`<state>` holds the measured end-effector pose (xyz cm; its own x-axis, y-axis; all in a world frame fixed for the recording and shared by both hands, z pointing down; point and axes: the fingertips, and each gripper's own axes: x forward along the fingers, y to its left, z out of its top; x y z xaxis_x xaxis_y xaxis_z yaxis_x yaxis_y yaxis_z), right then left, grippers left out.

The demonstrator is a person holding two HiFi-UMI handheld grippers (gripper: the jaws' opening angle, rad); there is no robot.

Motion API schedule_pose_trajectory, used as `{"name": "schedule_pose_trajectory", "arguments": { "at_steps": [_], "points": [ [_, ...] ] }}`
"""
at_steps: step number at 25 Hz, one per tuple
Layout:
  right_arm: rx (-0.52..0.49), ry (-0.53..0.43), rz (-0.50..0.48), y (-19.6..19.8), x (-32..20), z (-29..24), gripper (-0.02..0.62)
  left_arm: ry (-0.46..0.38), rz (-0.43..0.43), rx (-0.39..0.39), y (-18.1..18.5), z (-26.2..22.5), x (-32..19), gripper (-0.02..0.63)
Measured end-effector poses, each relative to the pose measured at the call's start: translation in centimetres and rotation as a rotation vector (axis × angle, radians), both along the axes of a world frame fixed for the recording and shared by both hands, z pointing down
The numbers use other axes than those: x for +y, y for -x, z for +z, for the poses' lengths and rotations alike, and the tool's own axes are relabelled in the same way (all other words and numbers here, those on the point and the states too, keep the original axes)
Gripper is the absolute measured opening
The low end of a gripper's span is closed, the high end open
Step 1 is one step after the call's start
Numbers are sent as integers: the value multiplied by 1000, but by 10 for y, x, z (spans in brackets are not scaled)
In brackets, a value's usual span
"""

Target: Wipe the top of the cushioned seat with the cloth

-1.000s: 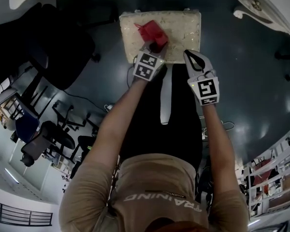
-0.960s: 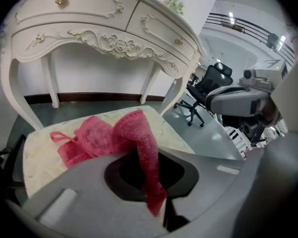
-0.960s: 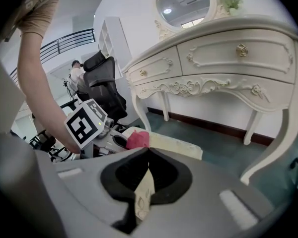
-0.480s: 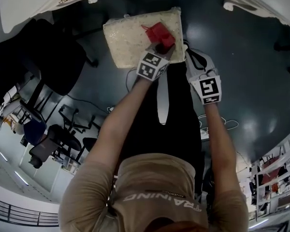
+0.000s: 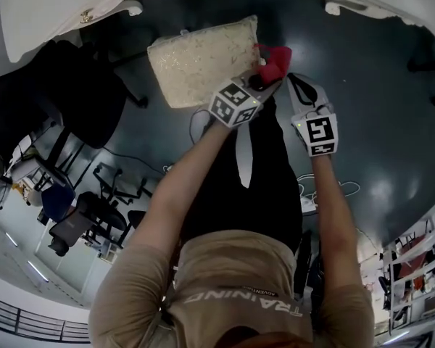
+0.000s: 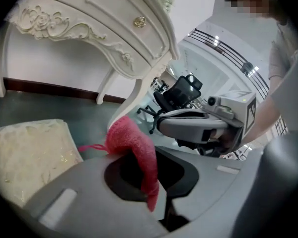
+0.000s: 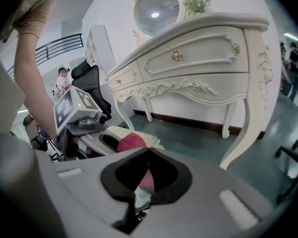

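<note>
Beside the right edge of the cushioned seat (image 5: 203, 60), the left claw (image 5: 264, 78) is clamped on the red cloth (image 5: 275, 60). In the left gripper view the cloth (image 6: 134, 145) bunches out above the jaws and hangs down between them, and a thin red thread trails off to the left. From above, the cloth sits just off the seat's right side rather than on its top; I cannot tell whether it touches the edge. The seat is pale cream with a speckled cover and stands on the dark floor (image 5: 377, 64), with its near right corner close to the left claw.

The right claw (image 5: 299, 85) hangs just right of the left one, over the floor and near the cloth. Its jaws are together at the tips with nothing between them, and the red cloth (image 7: 131, 142) and the left claw's marker cube (image 7: 72, 108) show beyond them.

A white carved desk (image 7: 198, 63) stands at the far side, with a round mirror (image 7: 156, 6) above it. Black office chairs (image 5: 80, 212) stand to the left.
</note>
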<state>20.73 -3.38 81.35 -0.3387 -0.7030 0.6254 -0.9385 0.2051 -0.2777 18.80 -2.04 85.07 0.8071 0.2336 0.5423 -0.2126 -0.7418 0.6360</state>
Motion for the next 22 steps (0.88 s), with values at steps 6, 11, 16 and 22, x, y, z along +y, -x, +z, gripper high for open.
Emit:
{"name": "schedule_pose_trajectory", "arguments": {
  "at_steps": [6,11,16,22],
  "points": [
    [0,-35,4,7,-5,-16,4,-16,23,44,8,-28,6,32],
    [-39,-58,-16,43,-11,-26,3,-27,-67,59,50,-38,-5,32],
    [-50,-52,-78,105,-13,-31,3,20,-320,107,119,-57,-48,32],
    [-57,-30,-161,191,-10,-45,3,-74,-512,99,233,-90,-89,32]
  ]
}}
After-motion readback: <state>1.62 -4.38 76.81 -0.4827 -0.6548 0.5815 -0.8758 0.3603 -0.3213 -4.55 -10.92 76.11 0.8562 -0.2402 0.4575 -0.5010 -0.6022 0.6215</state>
